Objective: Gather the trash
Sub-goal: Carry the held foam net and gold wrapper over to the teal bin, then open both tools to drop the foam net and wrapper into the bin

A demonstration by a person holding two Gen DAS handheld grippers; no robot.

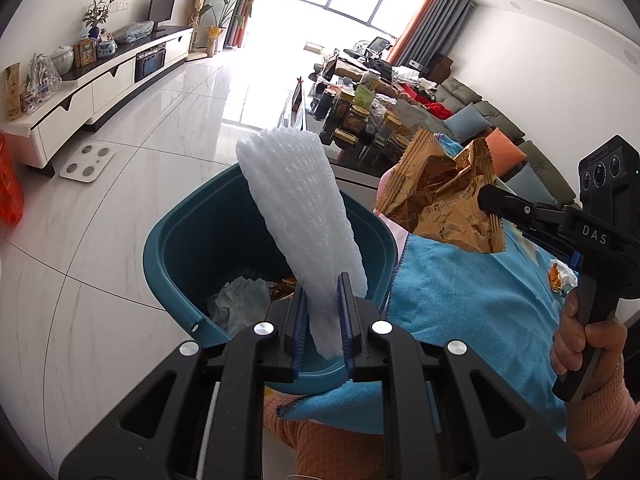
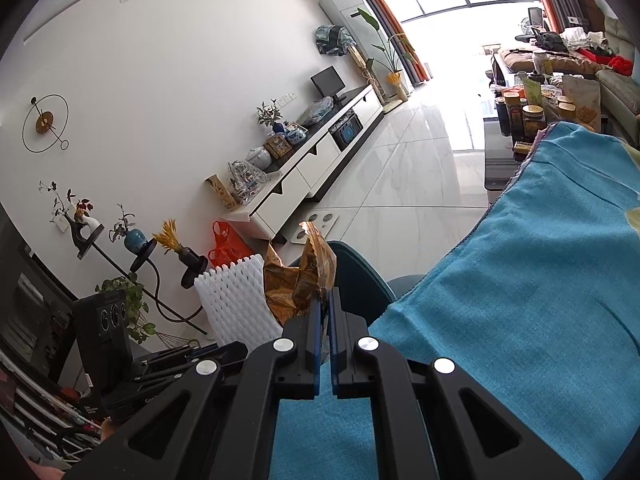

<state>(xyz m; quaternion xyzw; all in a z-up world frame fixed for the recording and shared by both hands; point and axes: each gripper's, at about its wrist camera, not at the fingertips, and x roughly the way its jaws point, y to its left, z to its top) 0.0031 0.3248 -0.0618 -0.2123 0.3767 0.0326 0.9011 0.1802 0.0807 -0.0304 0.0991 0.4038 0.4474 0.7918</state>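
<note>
Left wrist: teal bin [image 1: 176, 248] holds crumpled tissue [image 1: 240, 300] and a wrapper.

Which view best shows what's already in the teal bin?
Left wrist view: it looks into the teal bin, showing crumpled tissue inside. Right wrist view catches only its rim behind the gold wrapper.

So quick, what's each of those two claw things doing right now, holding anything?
Left gripper: closed on the white foam net, above the teal bin.
Right gripper: closed on the gold wrapper.
</note>
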